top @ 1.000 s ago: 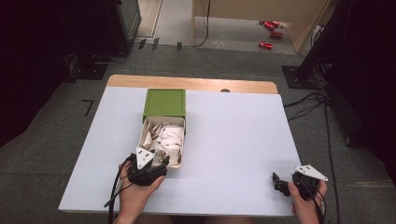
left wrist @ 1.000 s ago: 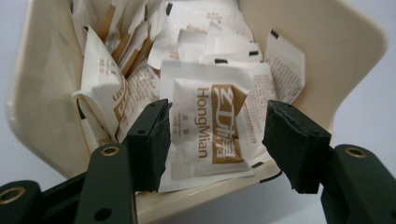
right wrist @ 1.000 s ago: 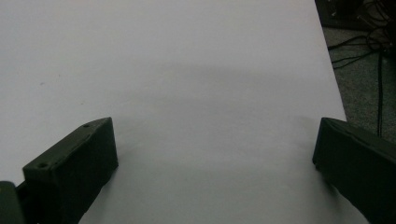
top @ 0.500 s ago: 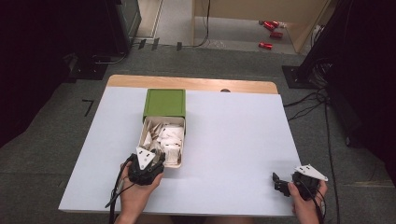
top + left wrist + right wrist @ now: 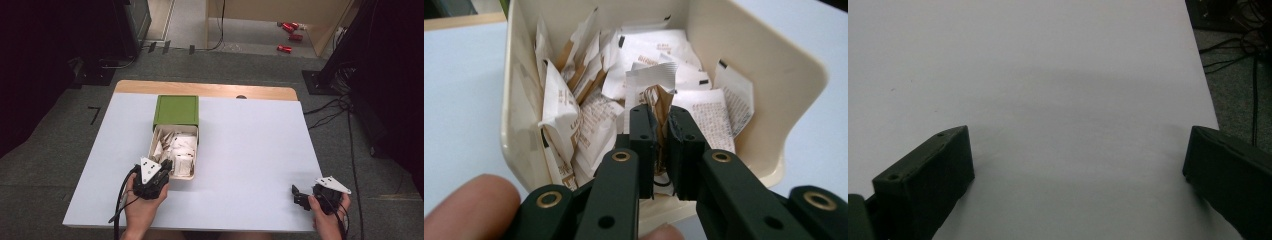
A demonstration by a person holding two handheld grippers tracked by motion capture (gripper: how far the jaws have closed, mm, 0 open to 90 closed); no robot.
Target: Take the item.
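The left claw [image 5: 660,125] pinches a brown-and-white paper sachet [image 5: 658,98] above the cream plastic box [image 5: 769,75]; the thin grip may slip. The right claw [image 5: 1075,172] is spread wide, far from the box.

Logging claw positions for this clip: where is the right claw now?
In the high view the right claw sits at the table's near right corner, open over bare surface, far from the box of packets.
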